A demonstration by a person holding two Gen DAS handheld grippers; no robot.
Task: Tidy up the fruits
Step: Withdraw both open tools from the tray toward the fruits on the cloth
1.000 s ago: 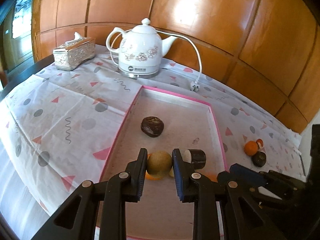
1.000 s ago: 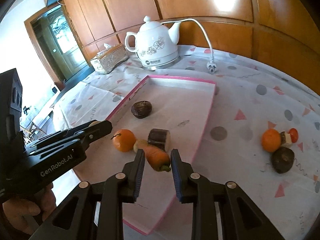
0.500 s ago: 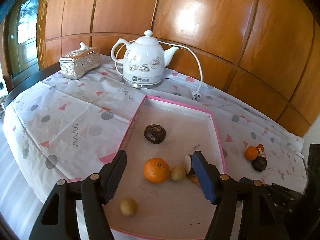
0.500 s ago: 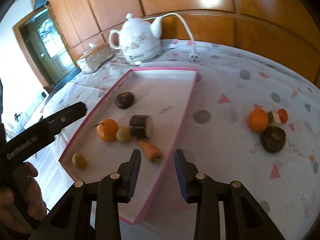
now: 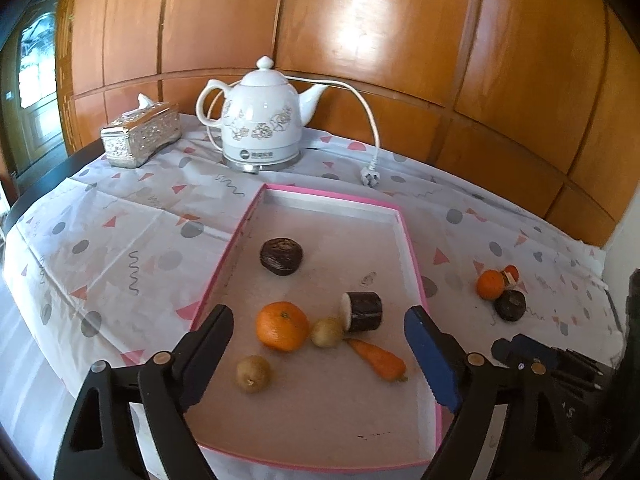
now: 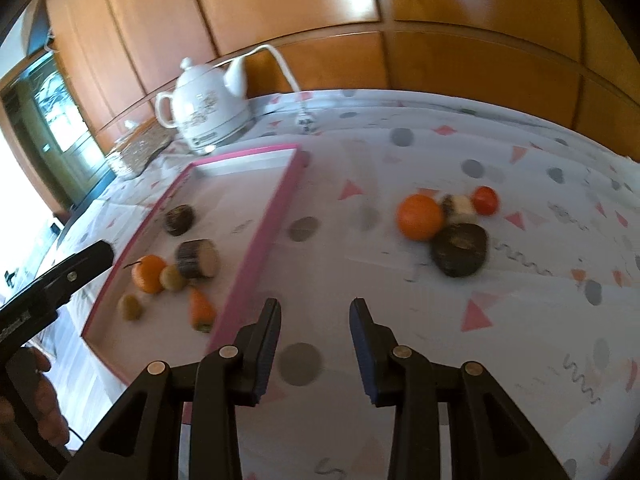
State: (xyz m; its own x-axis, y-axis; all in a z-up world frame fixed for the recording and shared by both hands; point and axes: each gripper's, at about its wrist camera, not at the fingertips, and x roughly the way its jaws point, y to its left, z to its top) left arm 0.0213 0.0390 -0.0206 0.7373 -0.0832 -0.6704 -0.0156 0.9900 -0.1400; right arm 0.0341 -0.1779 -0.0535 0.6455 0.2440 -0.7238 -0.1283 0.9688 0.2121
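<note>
The pink-edged tray [image 5: 408, 240] lies on the counter [image 5: 120, 220] and already holds six things: a dark round fruit [image 5: 281, 256] toward the far part, then an orange [image 5: 282, 331], a small yellowish fruit [image 5: 327, 332], a dark cut cylinder [image 5: 362, 312] and a carrot [image 5: 378, 359] close together in the middle, and one more small yellowish fruit [image 5: 252, 373] alone, nearer and to the left. Outside the tray, well apart to the right, a small group is left on the cloth: a second orange [image 6: 419, 216], a dark round piece [image 6: 460, 249] touching it, a small pale piece [image 6: 458, 205] and a little red fruit [image 6: 485, 200]. So the task seems more than half done, and these four remain.

The left claw [image 5: 318, 356] hangs above the near part of the tray, its jaws wide apart and empty. The right claw [image 6: 314, 344] is over the cloth just right of the tray edge, jaws apart too, holding nothing, pointing toward the remaining group. This view is blurred

A white kettle [image 5: 262, 128] and a silver tissue box [image 5: 140, 136] stand at the far side
</note>
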